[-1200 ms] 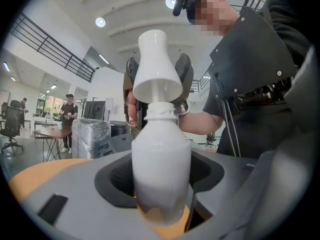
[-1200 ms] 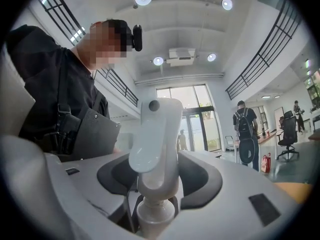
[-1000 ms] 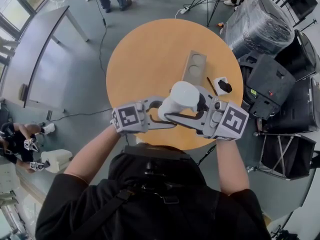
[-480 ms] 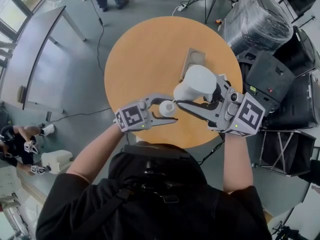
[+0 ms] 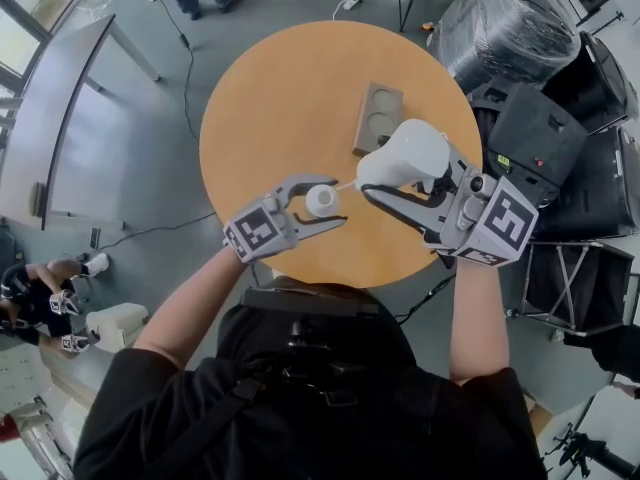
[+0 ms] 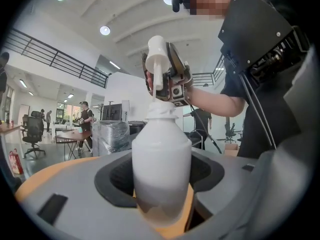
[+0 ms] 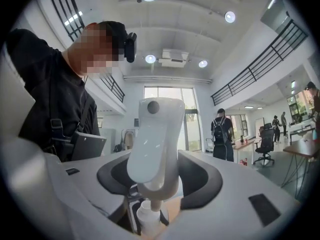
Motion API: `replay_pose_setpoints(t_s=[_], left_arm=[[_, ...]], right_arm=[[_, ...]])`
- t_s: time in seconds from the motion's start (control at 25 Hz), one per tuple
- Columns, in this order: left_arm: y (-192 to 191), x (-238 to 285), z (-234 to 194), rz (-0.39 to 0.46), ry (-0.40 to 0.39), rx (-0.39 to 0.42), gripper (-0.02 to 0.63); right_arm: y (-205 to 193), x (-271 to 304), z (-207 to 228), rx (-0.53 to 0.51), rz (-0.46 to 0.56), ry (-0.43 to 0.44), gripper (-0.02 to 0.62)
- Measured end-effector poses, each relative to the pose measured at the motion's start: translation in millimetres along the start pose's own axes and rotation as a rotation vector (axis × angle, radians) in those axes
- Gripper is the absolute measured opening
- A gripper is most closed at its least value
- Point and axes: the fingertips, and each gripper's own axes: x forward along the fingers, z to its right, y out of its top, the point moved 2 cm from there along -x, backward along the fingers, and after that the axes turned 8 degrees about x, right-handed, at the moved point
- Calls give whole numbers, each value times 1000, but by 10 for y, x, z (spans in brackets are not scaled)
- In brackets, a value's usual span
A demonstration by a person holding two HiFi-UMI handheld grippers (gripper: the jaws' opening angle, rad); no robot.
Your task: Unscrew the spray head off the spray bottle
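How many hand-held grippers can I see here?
2. The left hand-held gripper holds the bottle above the table; the right hand-held gripper holds the spray head beside it.

We held both forearms out in front of the chest, bare below short sleeves. Our left forearm angled in toward the middle, and our right forearm ran nearly straight ahead. Left gripper pointed right, jaws clamped on the bottle. Right gripper pointed left, facing the other one, jaws closed on the spray head. The right one sat higher — tips near each other, not touching.
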Motion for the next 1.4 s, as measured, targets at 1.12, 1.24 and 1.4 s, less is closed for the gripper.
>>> replay_pose_setpoints(t_s=[1.12, 1.24, 1.4], left_arm=[[-1081, 495, -194, 30, 143, 17, 304], [-1348, 569, -201, 13, 146, 9, 304], [-1742, 670, -163, -2, 153, -12, 304]], right_arm=[[-2962, -569, 1106, 458, -422, -402, 245], [-3319, -607, 1211, 498, -461, -423, 245], [-3777, -638, 1290, 555, -480, -442, 245]])
